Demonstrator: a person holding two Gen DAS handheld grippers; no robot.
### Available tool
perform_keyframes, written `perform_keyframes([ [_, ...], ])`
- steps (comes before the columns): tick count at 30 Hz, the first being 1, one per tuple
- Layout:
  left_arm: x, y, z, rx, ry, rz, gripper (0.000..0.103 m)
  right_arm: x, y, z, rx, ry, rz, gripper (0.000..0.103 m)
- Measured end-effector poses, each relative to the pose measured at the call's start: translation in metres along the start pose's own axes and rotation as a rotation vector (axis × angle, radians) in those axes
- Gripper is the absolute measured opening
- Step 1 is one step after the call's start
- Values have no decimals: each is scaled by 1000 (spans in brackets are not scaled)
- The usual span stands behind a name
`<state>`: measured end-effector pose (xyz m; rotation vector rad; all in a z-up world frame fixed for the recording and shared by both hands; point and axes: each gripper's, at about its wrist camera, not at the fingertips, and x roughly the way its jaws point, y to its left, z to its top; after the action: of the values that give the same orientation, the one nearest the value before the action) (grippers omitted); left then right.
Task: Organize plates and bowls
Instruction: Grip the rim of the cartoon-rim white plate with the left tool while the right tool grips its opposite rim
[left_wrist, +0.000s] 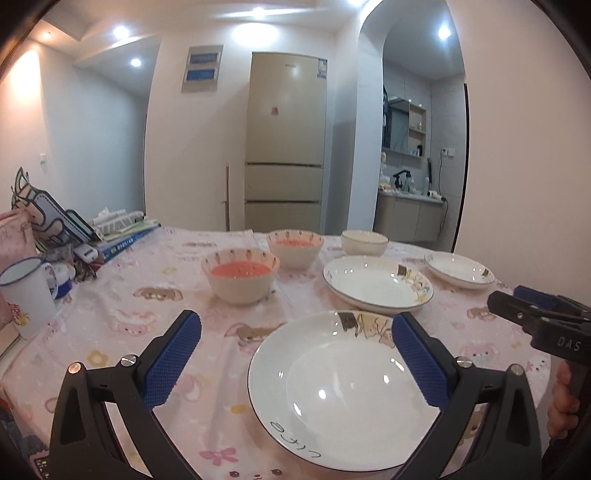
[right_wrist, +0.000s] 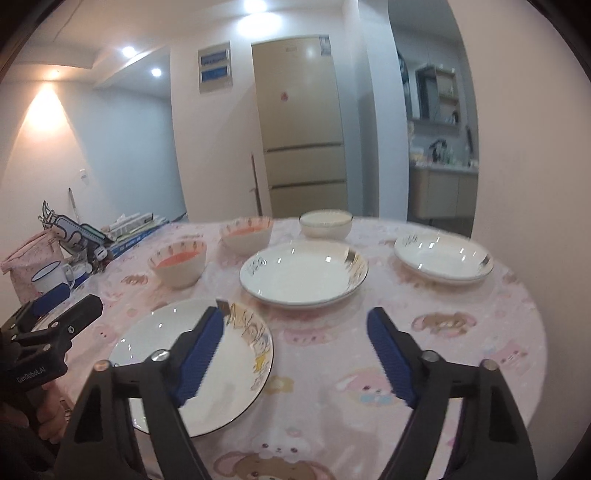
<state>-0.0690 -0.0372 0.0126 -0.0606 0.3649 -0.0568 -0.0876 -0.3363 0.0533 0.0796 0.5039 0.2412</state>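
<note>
Three white plates lie apart on the pink tablecloth: a near plate (left_wrist: 343, 402) (right_wrist: 207, 369), a middle plate (left_wrist: 376, 284) (right_wrist: 303, 273) and a far right plate (left_wrist: 458, 269) (right_wrist: 443, 258). Behind them stand two bowls with pink insides (left_wrist: 240, 275) (left_wrist: 295, 249) (right_wrist: 179, 264) (right_wrist: 246, 234) and a white bowl (left_wrist: 364, 242) (right_wrist: 325, 221). My left gripper (left_wrist: 295, 358) is open and empty above the near plate's left side. My right gripper (right_wrist: 295, 354) is open and empty over the cloth right of the near plate; it also shows in the left wrist view (left_wrist: 517, 302).
A white enamel mug (left_wrist: 26, 295) (right_wrist: 51, 277), books and bags (left_wrist: 110, 240) crowd the table's left side. The round table's edge (right_wrist: 532, 332) curves close on the right. A fridge (left_wrist: 284, 147) stands behind the table.
</note>
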Motion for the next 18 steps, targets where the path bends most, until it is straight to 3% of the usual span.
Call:
perform_keyframes([
  [2, 4, 3, -3, -13, 25, 9, 92, 12, -5, -5, 44, 50, 54, 64],
  [3, 7, 7, -4, -41, 40, 25, 81, 17, -7, -7, 63, 70, 83, 59],
  [5, 13, 19, -8, -109, 74, 33, 72, 28, -8, -11, 89, 99, 128, 57],
  [9, 33, 28, -15, -141, 170, 1, 50, 41, -1, -16, 80, 122, 130, 53],
  [10, 36, 29, -18, -152, 185, -1, 48, 44, 1, -18, 81, 131, 131, 50],
  [11, 39, 31, -20, -172, 204, -6, 48, 47, 3, -19, 83, 155, 126, 34],
  [12, 42, 34, -23, -198, 223, -2, 48, 55, 3, -21, 96, 197, 103, 26],
  [15, 50, 45, -30, -294, 270, -4, 48, 71, 0, -27, 149, 268, 109, 25],
  [18, 55, 48, -32, -302, 301, -12, 44, 79, -3, -33, 204, 295, 166, 25],
])
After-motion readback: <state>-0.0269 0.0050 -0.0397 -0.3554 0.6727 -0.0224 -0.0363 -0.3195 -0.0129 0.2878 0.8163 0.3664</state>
